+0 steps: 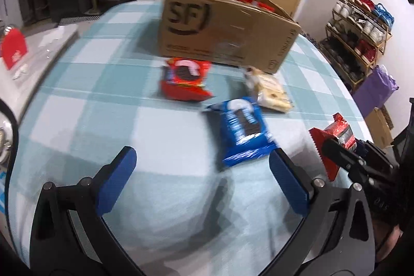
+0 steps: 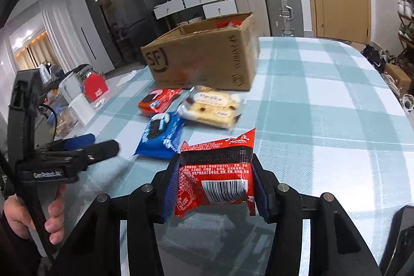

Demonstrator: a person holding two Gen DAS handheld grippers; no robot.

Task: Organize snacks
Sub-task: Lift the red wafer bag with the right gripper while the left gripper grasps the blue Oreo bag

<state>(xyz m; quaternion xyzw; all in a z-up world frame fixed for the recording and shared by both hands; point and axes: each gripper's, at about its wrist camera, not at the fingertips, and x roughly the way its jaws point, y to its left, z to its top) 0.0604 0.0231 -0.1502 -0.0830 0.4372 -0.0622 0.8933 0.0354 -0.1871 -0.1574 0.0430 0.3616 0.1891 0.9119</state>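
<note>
The right gripper (image 2: 216, 180) is clamped on a red snack packet (image 2: 216, 172), its blue pads pressing the packet's two side edges so that the barcode face looks back at the camera and the crimped top points away, toward the cardboard box (image 2: 207, 56). The packet hangs above the checked tablecloth (image 2: 323, 120), clear of it, and the box lies straight ahead and a little to the left of those jaws, on the far side of the loose snacks; its top is open and red wrappers already show inside. Taking the box as the landmark: the red cookie pack (image 1: 185, 80) sits just in front of its printed face, the pale cracker pack (image 1: 270, 91) just in front of its near corner, and the blue cookie pack (image 1: 242, 129) lies further out from the box, nearest to both grippers. The left gripper (image 1: 201, 183) stands with its jaws wide apart and nothing between them, low over the cloth; the blue pack lies just ahead of it and off toward its right finger, its long axis running roughly from the gripper toward the box, so the jaws would span its short width. I judge the right hand nearer to dropping its load, the left nearer to the blue pack.
</note>
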